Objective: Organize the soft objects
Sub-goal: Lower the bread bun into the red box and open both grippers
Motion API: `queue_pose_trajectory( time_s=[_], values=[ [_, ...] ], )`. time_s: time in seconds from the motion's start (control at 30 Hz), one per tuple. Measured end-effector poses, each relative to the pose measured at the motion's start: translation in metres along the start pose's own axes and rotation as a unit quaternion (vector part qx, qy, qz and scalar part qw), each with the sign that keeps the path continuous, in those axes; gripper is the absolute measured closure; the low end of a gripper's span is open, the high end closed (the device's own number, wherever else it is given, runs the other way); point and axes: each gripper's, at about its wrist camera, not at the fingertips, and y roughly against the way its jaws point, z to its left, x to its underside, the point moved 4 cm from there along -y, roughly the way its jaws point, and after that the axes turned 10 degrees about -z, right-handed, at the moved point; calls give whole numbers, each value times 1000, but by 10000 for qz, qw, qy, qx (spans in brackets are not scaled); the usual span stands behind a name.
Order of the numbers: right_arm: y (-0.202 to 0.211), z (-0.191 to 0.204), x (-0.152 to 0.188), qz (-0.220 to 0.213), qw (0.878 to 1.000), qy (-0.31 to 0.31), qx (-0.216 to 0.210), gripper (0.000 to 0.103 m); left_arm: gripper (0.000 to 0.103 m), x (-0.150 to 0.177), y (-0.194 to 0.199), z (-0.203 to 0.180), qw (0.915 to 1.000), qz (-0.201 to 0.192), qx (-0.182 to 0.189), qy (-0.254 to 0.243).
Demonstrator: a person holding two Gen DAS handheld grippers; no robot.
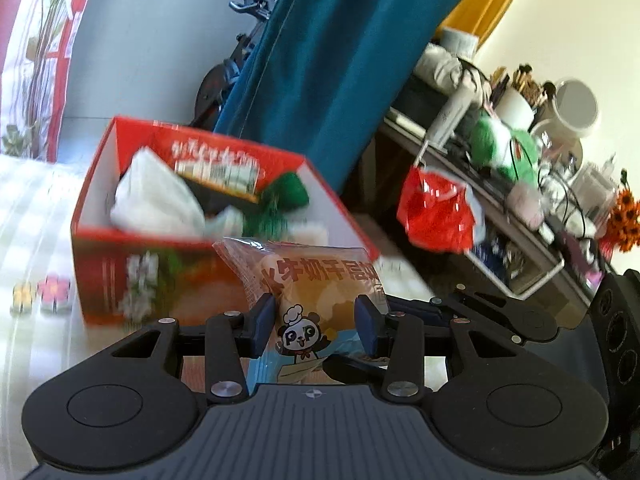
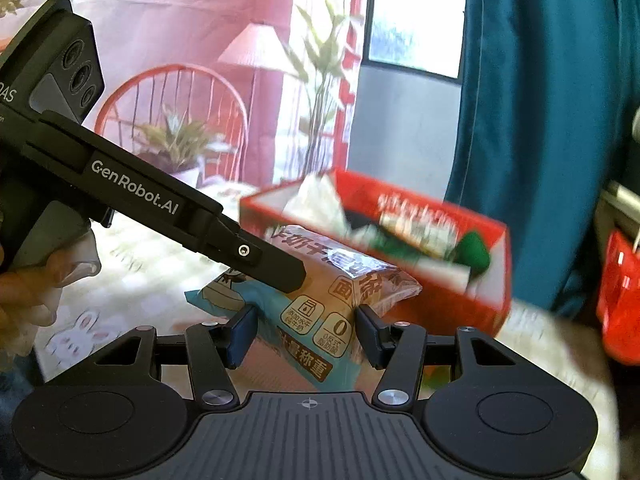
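Resting between the blue pads of the left tongs [image 1: 316,326] is one sealed plastic bread packet [image 1: 316,280], printed with orange characters, a cartoon panda in a chef's hat and a teal lower band. The same packet [image 2: 316,312] is also seen between the pads of the right tongs [image 2: 305,334]; contact on either side cannot be made out there, so whether the right tongs are clenched cannot be told. The left tongs are seen clenched on the packet, which is held in the air just in front of one open red cardboard box [image 1: 100,264]. Inside the box one crumpled white bag [image 1: 156,196] and one green plush item [image 1: 288,196] are counted, though both are blurred. The box is set on a pale checked counter [image 1: 36,208], near its far edge. Two small flower-shaped pieces [image 1: 54,292], one yellow and one pink, are seen lying to the left of the box. A cluttered shelf [image 1: 532,276] is visible to the right, with one red plastic bag [image 1: 436,212] hanging from it.
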Motion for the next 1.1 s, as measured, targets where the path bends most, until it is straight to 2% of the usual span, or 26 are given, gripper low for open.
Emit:
queue_pose_trajectory(
  time_s=[0.2,0.3,0.47,0.63,0.83,1.0,1.1],
  values=[
    [-29,-25,-38,-194,9995,244,6,52,58,-48,-22,8,9998,-109,-98,-150],
    [-49,-40,-54,-248,9992,302,-10,52,58,-71,-47,19,9996,-124,-195,-139],
    [-100,-79,-68,-145,9997,-201,-89,52,58,-91,-97,42,9989,129,-427,-111],
    [-151,-104,-58,398,9985,-366,-78,53,58,-91,-140,76,9944,783,-626,333],
    [-196,-113,-40,1233,9917,-346,-148,53,57,-79,-180,110,9843,1463,-746,651],
    [-217,-115,-23,1782,9830,-369,-257,53,56,-69,-193,107,9806,1759,-818,281],
    [-225,-117,-17,2017,9782,-394,-286,53,54,-68,-199,111,9780,1852,-882,382]
  ],
)
